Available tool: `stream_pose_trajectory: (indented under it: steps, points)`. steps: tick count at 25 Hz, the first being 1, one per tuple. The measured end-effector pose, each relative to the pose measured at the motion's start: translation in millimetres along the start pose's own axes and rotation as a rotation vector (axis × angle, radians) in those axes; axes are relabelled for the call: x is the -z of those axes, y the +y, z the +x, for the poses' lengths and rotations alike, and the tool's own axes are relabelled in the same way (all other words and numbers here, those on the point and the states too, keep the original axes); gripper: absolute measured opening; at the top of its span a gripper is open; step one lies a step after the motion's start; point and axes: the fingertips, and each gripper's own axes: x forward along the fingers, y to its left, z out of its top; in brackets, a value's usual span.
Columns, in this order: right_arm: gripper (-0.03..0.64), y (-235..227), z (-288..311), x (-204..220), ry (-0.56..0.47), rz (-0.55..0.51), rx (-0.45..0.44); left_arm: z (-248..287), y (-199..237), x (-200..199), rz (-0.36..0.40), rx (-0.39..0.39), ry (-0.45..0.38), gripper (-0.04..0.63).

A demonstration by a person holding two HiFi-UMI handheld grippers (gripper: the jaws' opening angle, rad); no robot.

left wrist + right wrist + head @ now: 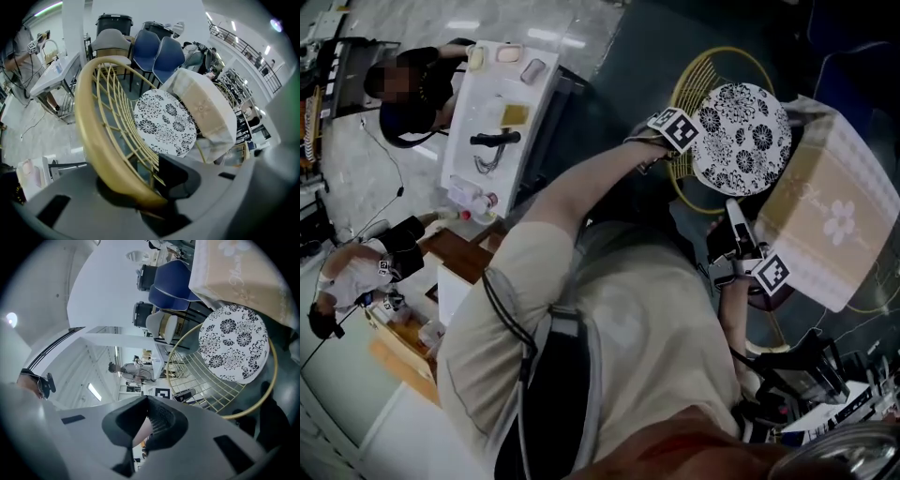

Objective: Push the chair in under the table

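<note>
Left gripper [154, 187] had its jaws part-way apart, clamped on the gold back rim of the chair [712, 61], which sat at 1 o'clock in the head view. The seat cushion [741, 127] met the table [839, 220] at its 4 o'clock. Right gripper [147, 420] was closed and empty. Step looked like mid-push. The next move called for a steady shove toward the table.

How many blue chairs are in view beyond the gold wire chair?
2. One blue chair stands beyond the gold wire chair; the second blue chair overlaps its right side. Others may be hidden.
</note>
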Motion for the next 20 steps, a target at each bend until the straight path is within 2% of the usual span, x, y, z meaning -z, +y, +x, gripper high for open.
stream_pose_trajectory:
  steps: [2, 6, 7, 10, 11, 20]
  points:
    - [0.01, 1.1, -3.8, -1.1, -0.013, -0.002, -0.004, 0.7, -4.0, -10.1, 0.04, -0.01, -0.026, 0.133]
    - [0.009, -5.0, 10.0, 5.7, -0.014, -0.022, -0.045, -2.6, 31.9, -24.4, 0.123, -0.143, -0.099, 0.132]
    - [0.009, -12.0, 16.2, 9.4, -0.01, -0.022, -0.039, 0.5, 37.8, -19.4, 0.116, -0.135, -0.096, 0.133]
    - [0.01, -31.8, 22.8, 15.2, 0.002, -0.01, 0.0, 18.3, 23.9, 1.9, 0.043, -0.006, -0.042, 0.144]
    - [0.011, -33.1, 19.9, 13.8, -0.001, -0.008, 0.007, 22.3, 18.0, 1.9, 0.035, 0.01, -0.034, 0.144]
    - [0.01, -42.2, -3.1, 9.6, -0.087, 0.01, 0.026, 34.2, 3.7, -6.8, 0.042, 0.055, 0.019, 0.149]
